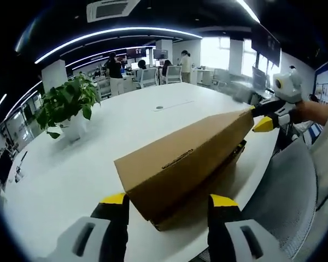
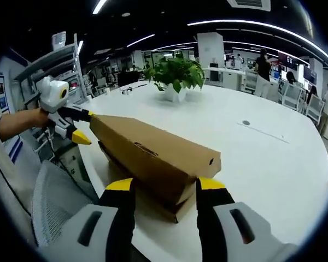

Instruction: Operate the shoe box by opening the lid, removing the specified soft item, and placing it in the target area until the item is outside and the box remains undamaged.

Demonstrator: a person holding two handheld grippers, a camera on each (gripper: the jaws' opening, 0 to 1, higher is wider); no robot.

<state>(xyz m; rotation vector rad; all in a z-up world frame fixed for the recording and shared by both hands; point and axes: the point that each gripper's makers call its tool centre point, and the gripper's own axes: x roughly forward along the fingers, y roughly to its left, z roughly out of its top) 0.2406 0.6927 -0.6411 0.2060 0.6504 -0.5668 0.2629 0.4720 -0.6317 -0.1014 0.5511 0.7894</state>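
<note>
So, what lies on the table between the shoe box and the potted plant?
Nothing: in the left gripper view, bare white table stretches between the shoe box and the potted plant.

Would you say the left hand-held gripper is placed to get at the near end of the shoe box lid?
Probably yes: the left hand-held gripper straddles the near end of the lid with jaws open, nothing between.

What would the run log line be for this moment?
lid: raised | brown cardboard shoe box: on white table | left gripper, right gripper: open, at opposite box ends | item: unseen
</note>
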